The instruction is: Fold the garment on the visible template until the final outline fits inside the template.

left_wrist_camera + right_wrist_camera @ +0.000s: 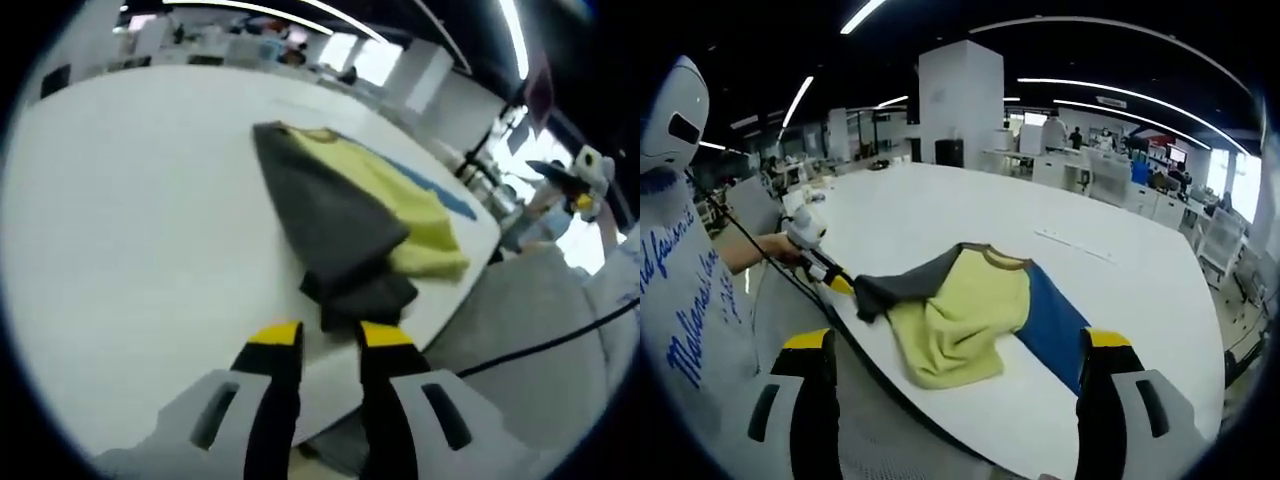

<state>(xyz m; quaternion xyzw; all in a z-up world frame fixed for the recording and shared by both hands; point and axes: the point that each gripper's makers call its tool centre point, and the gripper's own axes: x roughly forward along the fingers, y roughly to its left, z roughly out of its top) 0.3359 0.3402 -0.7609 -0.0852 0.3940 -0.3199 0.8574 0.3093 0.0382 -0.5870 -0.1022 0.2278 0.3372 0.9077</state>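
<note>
I judge the fold as under way but far from finished: the garment (960, 310), grey and yellow-green, lies bunched near the worktop (940, 215) edge in the middle of the right gripper view, and beneath it the blue template (1050, 325) shows only on its right side. In the left gripper view, my left gripper (328, 335) at bottom centre has its jaws close together with the grey sleeve end at their tips; I think it grips the cloth, though the contact itself is hard to make out. My right gripper (955, 345) sits with jaws spread wide at the bottom corners, holding nothing. Still to do: lay the sleeve over, square up the yellow-green body, and bring the whole outline inside the blue.
</note>
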